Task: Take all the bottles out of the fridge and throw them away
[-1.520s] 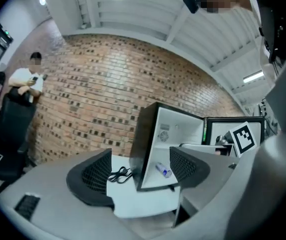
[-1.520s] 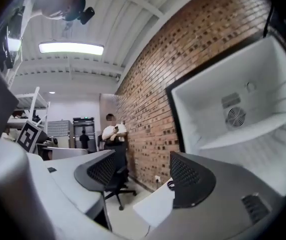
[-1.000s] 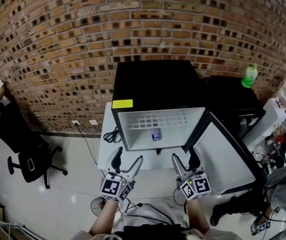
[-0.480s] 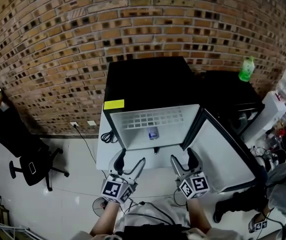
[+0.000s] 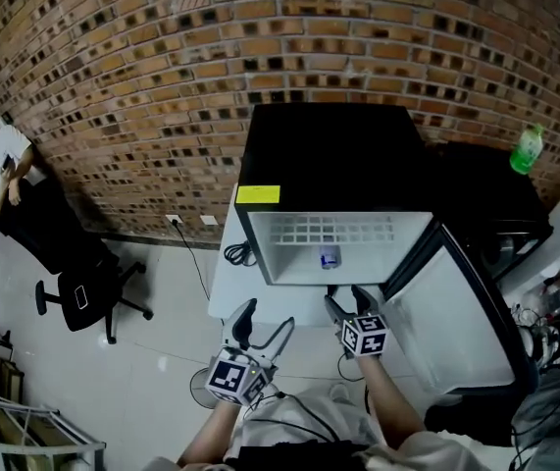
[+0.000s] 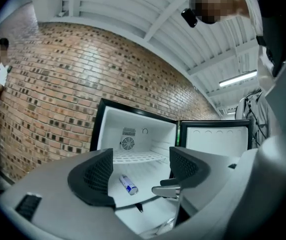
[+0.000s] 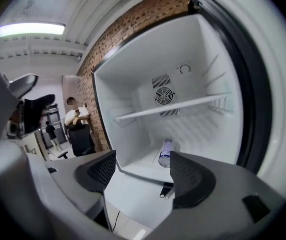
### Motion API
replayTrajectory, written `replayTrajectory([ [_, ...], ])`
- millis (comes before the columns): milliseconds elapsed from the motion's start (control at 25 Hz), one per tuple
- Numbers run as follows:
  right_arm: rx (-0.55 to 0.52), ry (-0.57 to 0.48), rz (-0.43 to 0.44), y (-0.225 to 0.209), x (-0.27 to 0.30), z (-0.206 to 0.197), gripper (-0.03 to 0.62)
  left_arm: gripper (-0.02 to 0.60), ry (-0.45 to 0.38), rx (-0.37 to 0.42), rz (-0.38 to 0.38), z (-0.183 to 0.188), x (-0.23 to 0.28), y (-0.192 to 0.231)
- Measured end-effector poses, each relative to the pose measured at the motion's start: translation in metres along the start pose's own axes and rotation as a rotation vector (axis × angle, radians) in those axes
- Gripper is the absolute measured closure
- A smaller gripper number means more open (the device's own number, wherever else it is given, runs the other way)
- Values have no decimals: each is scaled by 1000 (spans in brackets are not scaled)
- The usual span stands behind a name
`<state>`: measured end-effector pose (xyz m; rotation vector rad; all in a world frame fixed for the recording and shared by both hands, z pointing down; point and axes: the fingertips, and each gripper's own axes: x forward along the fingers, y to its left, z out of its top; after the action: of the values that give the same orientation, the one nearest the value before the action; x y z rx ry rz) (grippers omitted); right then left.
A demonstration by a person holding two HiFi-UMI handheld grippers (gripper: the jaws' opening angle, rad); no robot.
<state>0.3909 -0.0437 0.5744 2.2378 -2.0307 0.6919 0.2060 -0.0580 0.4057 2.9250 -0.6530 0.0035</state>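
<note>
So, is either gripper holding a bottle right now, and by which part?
Nothing is held. The left gripper and the right gripper both stand open and empty; the bottle lies untouched inside the fridge.

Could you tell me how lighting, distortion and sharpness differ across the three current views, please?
Head view: fisheye distortion bends the brick wall, the light is even, and the bottle is tiny. Left gripper view: the fridge interior is bright, and the near tongs look soft. Right gripper view: a ceiling lamp glares, and the corners vignette dark.

Left hand-held gripper and right hand-held gripper hold jaws apart.
</note>
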Motion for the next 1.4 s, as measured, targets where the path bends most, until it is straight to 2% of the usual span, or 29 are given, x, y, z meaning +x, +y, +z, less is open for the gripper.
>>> replayTrajectory([
  [200, -48, 95, -41, -39, 90, -14, 230, 229, 11, -75, 62, 10, -12, 9],
  [400, -66, 214, -125, -70, 159, -27, 230, 229, 34, -92, 162, -2, -32, 31],
  [640, -9, 351, -183, -92, 205, -55, 233, 246, 15, -170, 276, -11, -65, 64],
  [720, -26, 369, -210, -95, 209, -58, 281, 247, 9, -174, 291, -9, -69, 69],
  [840, -33, 373, -237, -100, 208, -58, 307, 247, 14, -166, 289, -7, -67, 71],
  [960, 24, 342, -151, -90, 202, -56, 312, 247, 13, -169, 268, -8, -63, 69],
  [1040, 24, 311, -92, -82, 192, -51, 316, 247, 5, -174, 246, -7, -59, 67],
  [1280, 71, 260, -12, -63, 140, -45, 318, 247, -6, -184, 157, -4, -39, 53],
  [1400, 122, 195, 12, -56, 104, -40, 319, 247, -9, -193, 118, -8, -32, 45],
])
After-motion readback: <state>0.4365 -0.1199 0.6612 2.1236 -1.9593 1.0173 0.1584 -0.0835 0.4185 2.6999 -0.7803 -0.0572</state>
